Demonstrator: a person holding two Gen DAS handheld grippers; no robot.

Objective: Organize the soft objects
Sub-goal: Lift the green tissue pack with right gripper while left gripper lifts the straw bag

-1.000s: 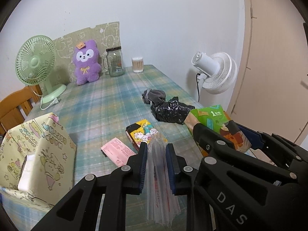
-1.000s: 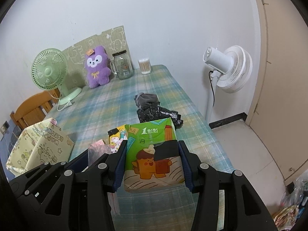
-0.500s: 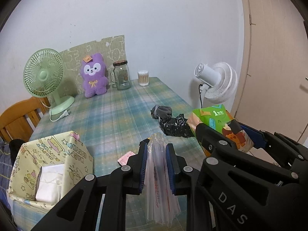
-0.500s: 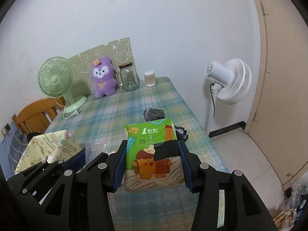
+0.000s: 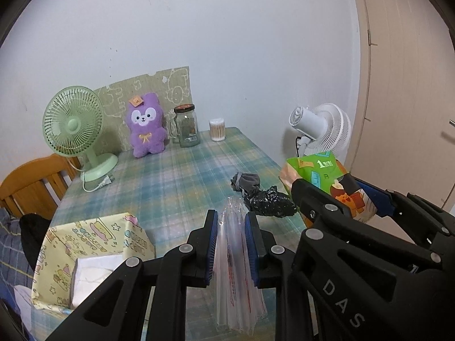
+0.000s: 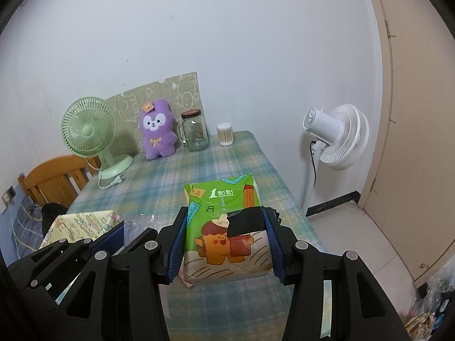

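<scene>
The middle of the counter (image 5: pixel 182 182) is bare and passable. Obstacles stand along the far wall: green fan (image 5: pixel 74 126), purple plush (image 5: pixel 145 126), glass jar (image 5: pixel 186 126), swab tub (image 5: pixel 217 130). The patterned box (image 5: pixel 85 253) blocks the near left. A grey cloth (image 5: pixel 246 180) and black bag (image 5: pixel 270 203) lie near the right edge.
</scene>
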